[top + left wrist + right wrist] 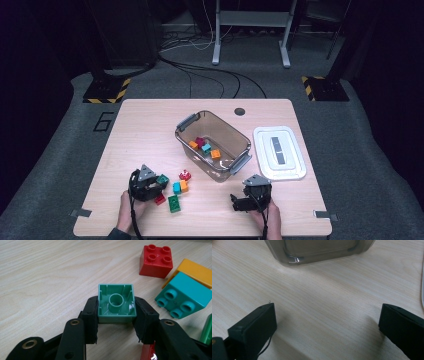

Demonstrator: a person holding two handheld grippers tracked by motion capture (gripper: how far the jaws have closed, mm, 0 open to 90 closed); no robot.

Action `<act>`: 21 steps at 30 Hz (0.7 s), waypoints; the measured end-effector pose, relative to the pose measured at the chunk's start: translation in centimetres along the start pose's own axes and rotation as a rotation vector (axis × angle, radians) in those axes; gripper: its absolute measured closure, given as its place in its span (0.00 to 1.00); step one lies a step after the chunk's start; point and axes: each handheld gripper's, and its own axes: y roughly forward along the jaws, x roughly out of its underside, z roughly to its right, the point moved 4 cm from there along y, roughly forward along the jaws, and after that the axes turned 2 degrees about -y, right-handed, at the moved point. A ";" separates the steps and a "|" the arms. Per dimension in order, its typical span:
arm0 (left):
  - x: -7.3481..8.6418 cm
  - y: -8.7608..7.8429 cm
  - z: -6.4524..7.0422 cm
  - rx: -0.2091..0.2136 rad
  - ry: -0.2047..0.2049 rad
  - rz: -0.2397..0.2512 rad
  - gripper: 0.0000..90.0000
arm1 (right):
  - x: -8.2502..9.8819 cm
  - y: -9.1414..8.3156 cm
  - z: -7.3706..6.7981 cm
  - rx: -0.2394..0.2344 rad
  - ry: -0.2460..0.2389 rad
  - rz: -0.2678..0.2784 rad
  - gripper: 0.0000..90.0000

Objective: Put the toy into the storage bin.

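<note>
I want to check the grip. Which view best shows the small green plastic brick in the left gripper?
The left gripper view: the small green plastic brick sits large, hollow underside facing the camera, pressed between both pads. The high view shows it tiny beside the left gripper.

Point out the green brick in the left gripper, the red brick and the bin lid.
green brick (pixel 116 302): left gripper view, hollow underside.
red brick (pixel 156 261): left gripper view, studded top.
bin lid (pixel 292 167): high view, flat near edge.

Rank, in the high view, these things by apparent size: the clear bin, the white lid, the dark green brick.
1. clear bin
2. white lid, slightly smaller
3. dark green brick, much the smallest
</note>
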 end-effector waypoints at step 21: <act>-2.5 -1.5 -0.7 0.012 -0.007 0.067 0.65 | 0.0 0.0 0.0 0.001 0.004 0.003 0.01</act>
